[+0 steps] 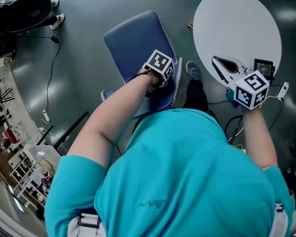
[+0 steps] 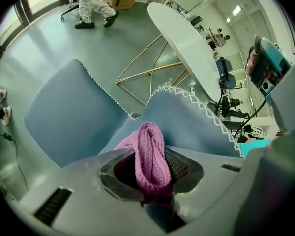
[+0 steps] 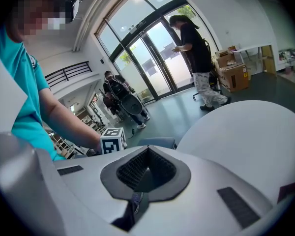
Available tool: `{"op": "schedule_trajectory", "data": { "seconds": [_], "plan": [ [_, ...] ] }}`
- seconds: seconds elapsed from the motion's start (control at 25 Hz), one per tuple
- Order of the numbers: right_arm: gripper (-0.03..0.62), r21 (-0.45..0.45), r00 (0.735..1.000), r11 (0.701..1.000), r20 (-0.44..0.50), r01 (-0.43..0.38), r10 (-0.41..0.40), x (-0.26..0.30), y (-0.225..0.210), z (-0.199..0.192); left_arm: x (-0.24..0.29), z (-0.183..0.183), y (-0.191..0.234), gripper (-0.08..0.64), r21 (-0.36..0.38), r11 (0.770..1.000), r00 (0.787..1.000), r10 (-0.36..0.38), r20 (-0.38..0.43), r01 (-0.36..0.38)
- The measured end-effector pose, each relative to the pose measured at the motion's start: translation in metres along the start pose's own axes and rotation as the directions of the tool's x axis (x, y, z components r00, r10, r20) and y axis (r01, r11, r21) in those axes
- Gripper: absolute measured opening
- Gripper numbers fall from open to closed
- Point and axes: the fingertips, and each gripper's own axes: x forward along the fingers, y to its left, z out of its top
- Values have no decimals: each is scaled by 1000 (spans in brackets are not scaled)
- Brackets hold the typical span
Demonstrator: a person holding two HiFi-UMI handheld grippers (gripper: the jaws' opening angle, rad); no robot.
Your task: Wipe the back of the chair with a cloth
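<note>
The left gripper (image 2: 152, 177) has its jaws closed on a folded pink knitted cloth (image 2: 150, 154), which bulges up out of the dark pads. It is at the backrest of the blue upholstered chair (image 2: 187, 124) with its white zigzag-stitched rim. The cloth appears to press on the backrest's seat-facing side just below the top edge, though contact is hard to confirm from this angle. In the head view the left arm reaches down over that stitched edge, and the chair's seat extends to the far left. The right gripper (image 3: 147, 167) has its jaws drawn together with nothing between them. It hovers above the near edge of the round white table (image 1: 237, 23), well apart from the chair. The table stands just right of the chair on thin gold legs (image 2: 147, 73), leaving only a narrow gap where the person's grey shoe (image 1: 193, 71) stands. Left of the chair and beyond it the grey-green floor (image 1: 84, 14) lies open, crossed by a thin black cable (image 1: 50, 73), with cluttered shelves (image 1: 10, 132) at the left margin.
</note>
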Motion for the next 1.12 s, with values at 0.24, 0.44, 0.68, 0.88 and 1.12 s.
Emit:
{"op": "schedule_trajectory", "data": {
  "seconds": [0.24, 0.44, 0.68, 0.88, 1.12],
  "plan": [
    [-2, 10, 1000, 1000, 9, 6, -6, -1, -3, -3, -4, 19, -3, 107, -62, 996, 997, -53, 57, 56],
    [-2, 14, 1000, 1000, 15, 11, -11, -1, -6, -2, -10, 38, -3, 107, -113, 987, 988, -101, 118, 114],
    [-2, 20, 1000, 1000, 21, 18, -18, -5, -9, -3, -14, 54, -1, 107, -125, 978, 975, -147, 167, 168],
    [-2, 25, 1000, 1000, 19, 20, -20, -6, -9, -12, -12, 60, 2, 107, -168, 955, 947, -201, 250, 246],
    [-2, 12, 1000, 1000, 3, -1, 0, -6, -2, -7, -44, 91, -6, 107, -236, 820, 770, -333, 545, 521]
  ]
}}
